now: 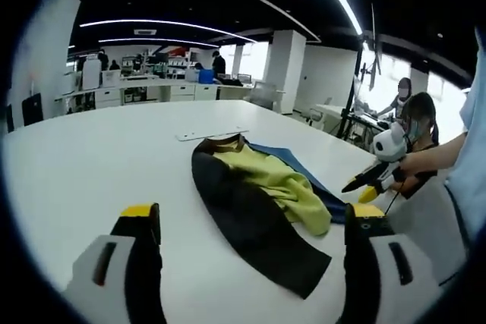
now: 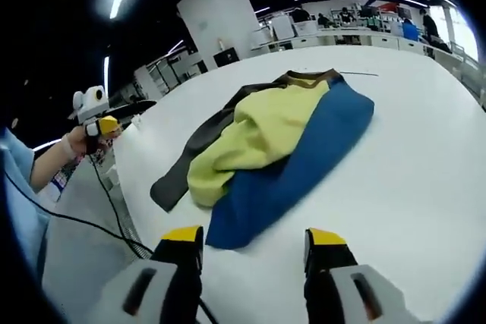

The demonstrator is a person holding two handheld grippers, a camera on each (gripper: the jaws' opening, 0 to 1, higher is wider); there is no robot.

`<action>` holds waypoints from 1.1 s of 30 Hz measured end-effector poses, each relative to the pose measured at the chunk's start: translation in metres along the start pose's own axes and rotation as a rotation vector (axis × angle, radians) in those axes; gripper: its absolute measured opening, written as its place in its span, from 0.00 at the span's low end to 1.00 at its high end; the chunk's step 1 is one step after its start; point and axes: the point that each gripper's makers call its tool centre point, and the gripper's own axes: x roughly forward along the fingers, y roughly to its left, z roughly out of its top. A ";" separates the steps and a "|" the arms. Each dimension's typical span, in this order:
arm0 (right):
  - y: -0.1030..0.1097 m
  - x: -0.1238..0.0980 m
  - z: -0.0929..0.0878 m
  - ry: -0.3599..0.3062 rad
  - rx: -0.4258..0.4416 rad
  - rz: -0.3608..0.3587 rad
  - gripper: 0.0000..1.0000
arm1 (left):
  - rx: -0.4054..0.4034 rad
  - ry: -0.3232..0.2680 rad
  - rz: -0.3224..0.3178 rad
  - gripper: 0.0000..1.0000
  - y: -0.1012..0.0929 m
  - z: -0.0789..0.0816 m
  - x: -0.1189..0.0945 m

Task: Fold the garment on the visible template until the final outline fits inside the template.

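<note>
Crumpled yellow, blue and black fabric garment lying on white table, left gripper hovering at 6 o'clock, jaws wide and empty, right gripper likewise.

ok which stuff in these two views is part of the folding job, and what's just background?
Job:
garment, bunched on the white table
left gripper, jaws apart, nothing held
right gripper, jaws apart, nothing held

Background:
flat white strip on the table past the garment
desks and cabinets at the back
people at the side
</note>
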 end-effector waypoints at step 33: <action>-0.022 -0.012 0.015 -0.056 0.095 -0.058 0.00 | -0.010 0.021 -0.054 0.84 -0.022 -0.017 0.002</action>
